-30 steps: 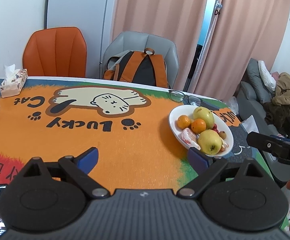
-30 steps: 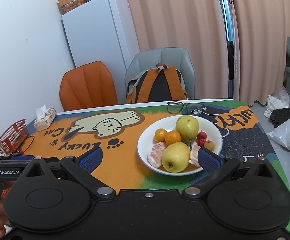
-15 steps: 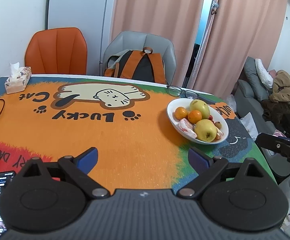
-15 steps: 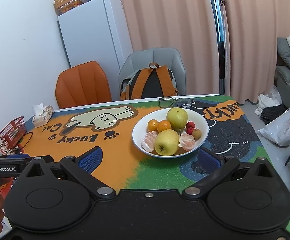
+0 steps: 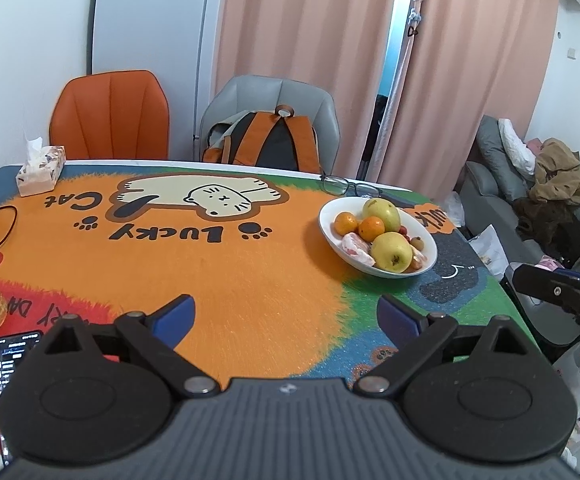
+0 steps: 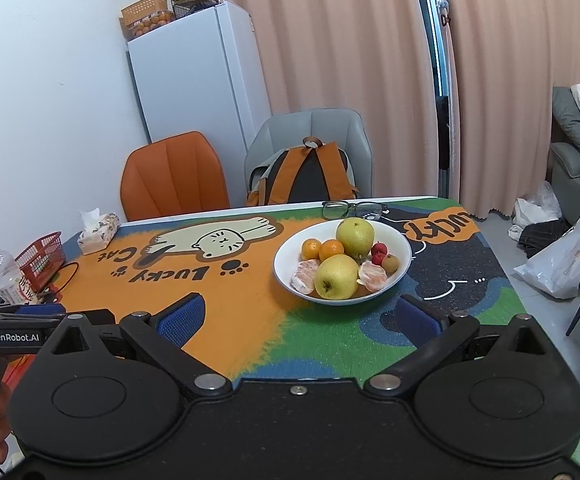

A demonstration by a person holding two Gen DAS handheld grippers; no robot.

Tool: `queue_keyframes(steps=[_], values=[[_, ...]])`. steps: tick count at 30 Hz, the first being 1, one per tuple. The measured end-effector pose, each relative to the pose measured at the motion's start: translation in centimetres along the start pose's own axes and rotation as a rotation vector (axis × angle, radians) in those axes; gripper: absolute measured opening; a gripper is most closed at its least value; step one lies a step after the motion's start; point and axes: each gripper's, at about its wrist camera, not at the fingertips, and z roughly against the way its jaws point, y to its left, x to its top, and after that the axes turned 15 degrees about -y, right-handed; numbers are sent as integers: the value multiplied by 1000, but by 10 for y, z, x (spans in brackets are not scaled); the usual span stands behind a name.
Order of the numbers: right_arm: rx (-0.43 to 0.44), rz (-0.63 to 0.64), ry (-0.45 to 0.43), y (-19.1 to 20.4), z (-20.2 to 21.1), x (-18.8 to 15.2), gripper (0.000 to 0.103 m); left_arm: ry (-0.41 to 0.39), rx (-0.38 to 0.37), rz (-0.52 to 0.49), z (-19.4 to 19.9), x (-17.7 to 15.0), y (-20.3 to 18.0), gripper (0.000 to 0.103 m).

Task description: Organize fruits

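Observation:
A white bowl [image 6: 403, 264] [image 5: 429, 242] stands on the table's right half. It holds two yellow-green pears [image 6: 337, 277], two small oranges [image 6: 331, 249], peeled orange pieces [image 6: 305, 276] and small red fruits [image 6: 378, 249]. My right gripper [image 6: 297, 318] is open and empty, above the table's near edge, short of the bowl. My left gripper [image 5: 286, 316] is open and empty, over the orange mat, left of and nearer than the bowl.
Glasses [image 6: 353, 209] lie behind the bowl. A tissue box [image 6: 98, 230], red basket [image 6: 42, 255], bottle [image 6: 4, 270] and phone [image 5: 10, 356] sit at the left. Two chairs and a backpack [image 6: 305, 178] stand behind the table.
Both grippers have pulled back and up from the bowl, which now looks smaller and farther away. Both stay open and empty.

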Motion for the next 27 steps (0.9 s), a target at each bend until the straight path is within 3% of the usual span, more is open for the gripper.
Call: queue_keyframes(steps=[27], values=[[43,12,-37,19,54,-4,103,-63,-9,-53,60,-12,-10,103]])
